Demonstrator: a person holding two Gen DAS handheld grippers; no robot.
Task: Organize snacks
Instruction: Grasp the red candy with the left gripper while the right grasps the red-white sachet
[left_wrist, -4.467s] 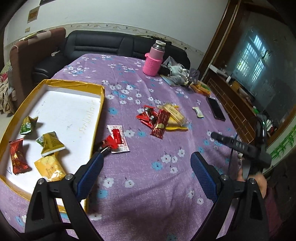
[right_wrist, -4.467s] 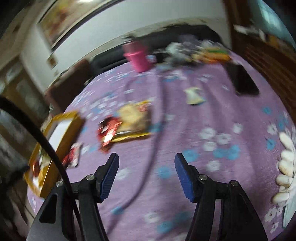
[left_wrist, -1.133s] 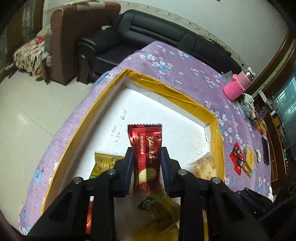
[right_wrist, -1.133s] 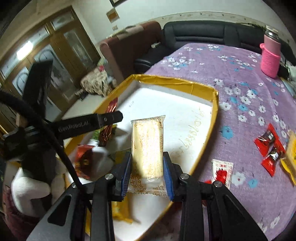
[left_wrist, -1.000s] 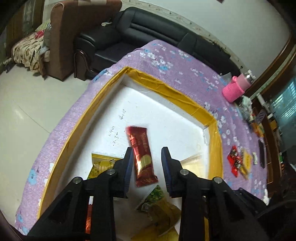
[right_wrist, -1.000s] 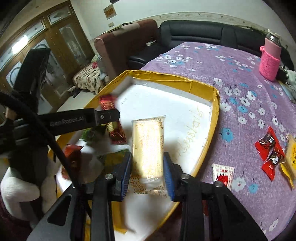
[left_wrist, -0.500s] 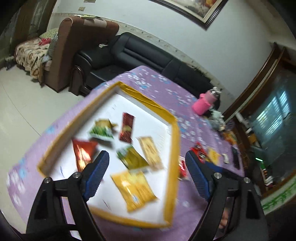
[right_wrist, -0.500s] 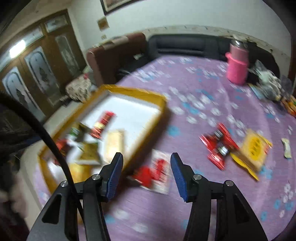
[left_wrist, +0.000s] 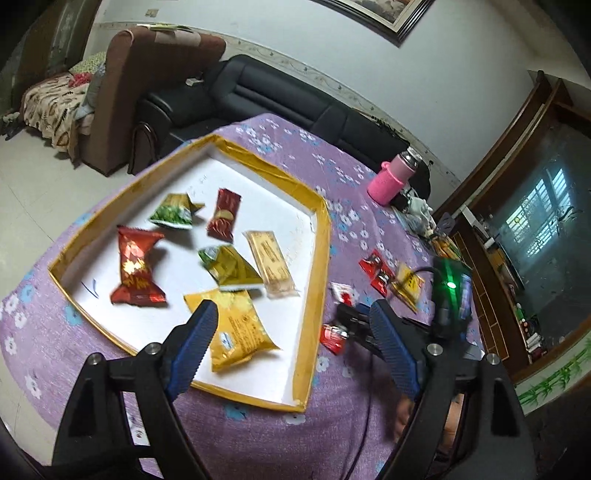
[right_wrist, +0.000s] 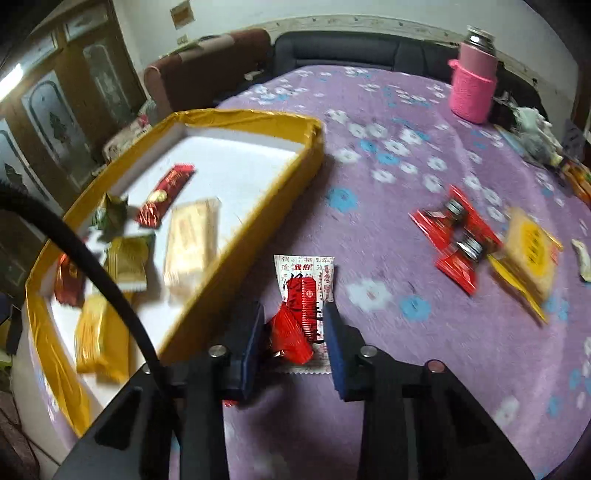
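Purple flowered tablecloth (right_wrist: 388, 229) has bare room mid-table, btwn the yellow-rimmed tray (left_wrist: 320, 258) and two red candies (right_wrist: 456, 236) w/ a yellow packet (right_wrist: 528, 254) farther right. Right gripper (right_wrist: 293, 332), jaws just been closing, sits just outside the tray's near edge w/ a red snack (right_wrist: 290, 334) and a white-red sachet (right_wrist: 306, 280) btwn its pads; firm pinch or not, can't tell. Left gripper (left_wrist: 291, 336) hangs spread wide, holding nothing, over the tray's near corner; six snacks lie inside, far half bare.

Purple flowered tablecloth (right_wrist: 406, 229), yellow-rimmed white tray (left_wrist: 317, 236), seemingly red-and-white packet (right_wrist: 306, 280)
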